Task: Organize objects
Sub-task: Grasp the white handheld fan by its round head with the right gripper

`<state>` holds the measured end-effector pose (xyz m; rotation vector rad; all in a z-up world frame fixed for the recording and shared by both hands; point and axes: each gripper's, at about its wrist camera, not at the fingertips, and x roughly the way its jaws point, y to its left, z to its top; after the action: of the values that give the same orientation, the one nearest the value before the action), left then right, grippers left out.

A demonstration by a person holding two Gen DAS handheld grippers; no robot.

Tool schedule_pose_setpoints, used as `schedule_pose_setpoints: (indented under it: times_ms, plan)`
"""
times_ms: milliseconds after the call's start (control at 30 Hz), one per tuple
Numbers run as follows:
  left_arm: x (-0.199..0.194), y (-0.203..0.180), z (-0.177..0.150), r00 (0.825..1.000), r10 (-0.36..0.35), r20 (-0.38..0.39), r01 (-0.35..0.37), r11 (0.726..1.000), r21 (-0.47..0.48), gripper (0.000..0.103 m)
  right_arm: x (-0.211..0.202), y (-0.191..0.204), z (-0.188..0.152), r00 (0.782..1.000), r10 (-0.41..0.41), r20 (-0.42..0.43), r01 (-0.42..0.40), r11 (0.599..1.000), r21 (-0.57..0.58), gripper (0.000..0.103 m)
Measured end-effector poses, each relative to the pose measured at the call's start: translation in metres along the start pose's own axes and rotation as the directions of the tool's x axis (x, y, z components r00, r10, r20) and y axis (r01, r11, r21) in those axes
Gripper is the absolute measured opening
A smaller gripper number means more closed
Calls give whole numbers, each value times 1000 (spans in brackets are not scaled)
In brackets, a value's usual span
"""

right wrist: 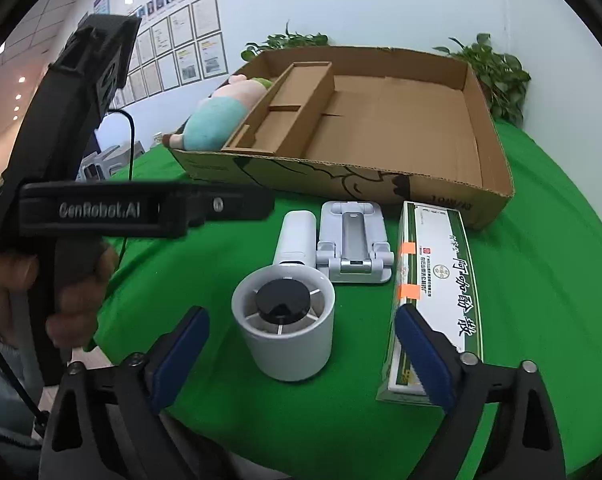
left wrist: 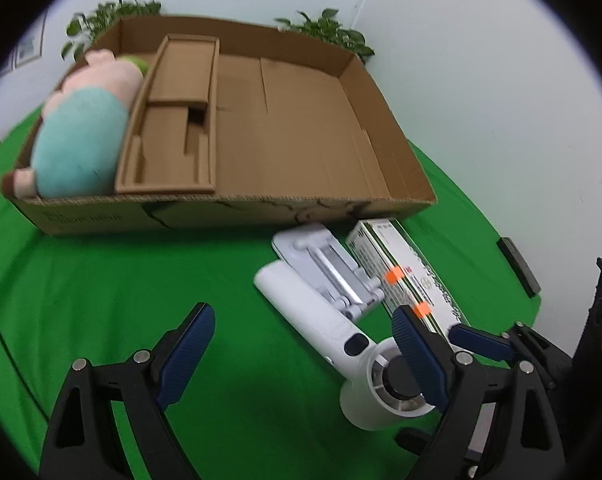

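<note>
Heads up: both the left tongs [left wrist: 303, 354] and right tongs [right wrist: 303, 354] are spread wide and empty over the green-covered bench [right wrist: 541, 280], and the round white handheld fan [right wrist: 285, 320], grey folding phone stand [right wrist: 355, 246] and long green-and-white carton [right wrist: 437, 280] sit so tightly together near the front edge that grabbing one could shove its neighbour. Count, left to right: one pastel plush toy [right wrist: 217, 116] already in the shallow brown cardboard tray [right wrist: 497, 168] at the back, then one fan, one stand, one carton, all still outside it.

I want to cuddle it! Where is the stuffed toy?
The stuffed toy lies in the cardboard box's left end, beside the narrow cardboard insert, in both wrist views.
</note>
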<state>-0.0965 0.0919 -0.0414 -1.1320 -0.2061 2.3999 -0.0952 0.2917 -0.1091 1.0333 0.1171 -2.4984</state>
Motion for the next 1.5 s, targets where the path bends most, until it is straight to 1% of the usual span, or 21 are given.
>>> schedule_pose_setpoints:
  times_ms: [100, 167, 200, 267, 400, 433, 467, 533, 567, 700, 767, 800, 867, 933, 1000, 1100, 1167, 1200, 1267, 1400, 1500]
  plan:
    - [6, 7, -2, 999, -44, -29, 42, 998, -43, 90, 14, 10, 3, 1000, -10, -27, 9, 999, -51, 78]
    - [6, 15, -4, 998, -56, -39, 52, 996, -77, 90, 23, 15, 4, 999, -27, -47, 24, 997, -71, 55]
    - [6, 18, -4, 998, -53, -40, 49, 995, -86, 90, 25, 19, 4, 998, -46, -47, 41, 995, -86, 55]
    - [4, 23, -6, 998, -44, -39, 41, 995, -93, 90, 26, 25, 4, 998, -36, -49, 32, 995, -90, 55]
    - [4, 29, -10, 996, -72, -53, 66, 992, -112, 90, 24, 39, 4, 994, 77, -74, -81, 995, -54, 57]
    - [6, 31, -12, 994, -85, -62, 77, 990, -122, 90, 23, 43, 5, 992, 99, -73, -103, 993, -60, 60]
    - [8, 33, -14, 992, -103, -76, 92, 986, -138, 90, 22, 47, 6, 991, 115, -70, -120, 990, -68, 68]
    - [11, 35, -17, 986, -134, -95, 117, 979, -168, 88, 20, 52, 7, 988, 140, -58, -144, 987, -74, 79]
    - [13, 36, -18, 984, -149, -101, 129, 975, -179, 88, 19, 53, 7, 987, 148, -59, -152, 986, -72, 79]
    - [17, 34, -22, 971, -207, -117, 178, 960, -217, 86, 19, 49, 1, 985, 153, -73, -157, 986, -57, 77]
    - [21, 34, -22, 963, -237, -128, 203, 950, -237, 84, 21, 48, -2, 988, 131, -77, -135, 989, -53, 62]
    - [24, 35, -23, 959, -248, -136, 209, 946, -249, 84, 22, 48, -3, 990, 117, -77, -121, 991, -55, 57]
    - [29, 36, -25, 953, -265, -150, 218, 937, -272, 82, 22, 49, -4, 992, 111, -65, -114, 992, -50, 56]
    - [30, 38, -26, 952, -269, -146, 219, 933, -285, 80, 21, 51, -6, 993, 103, -55, -107, 992, -61, 56]
    - [30, 40, -25, 951, -268, -151, 216, 931, -294, 75, 20, 53, -9, 994, 101, -48, -104, 992, -69, 55]
    - [30, 45, -26, 949, -271, -159, 210, 924, -321, 63, 17, 54, -12, 994, 101, -39, -104, 992, -74, 55]
    - [31, 46, -26, 950, -266, -165, 201, 922, -332, 52, 16, 56, -15, 994, 98, -39, -101, 991, -84, 55]
    - [33, 47, -26, 948, -267, -171, 198, 920, -337, 49, 16, 58, -16, 994, 97, -39, -100, 991, -92, 55]
    - [38, 47, -27, 946, -266, -186, 190, 919, -346, 36, 15, 62, -18, 995, 94, -40, -98, 989, -109, 55]
    - [38, 49, -28, 946, -264, -186, 183, 914, -362, 35, 15, 64, -20, 996, 88, -32, -91, 989, -120, 55]
    - [36, 46, -27, 953, -246, -179, 172, 922, -348, 34, 14, 65, -20, 996, 91, -26, -93, 988, -120, 54]
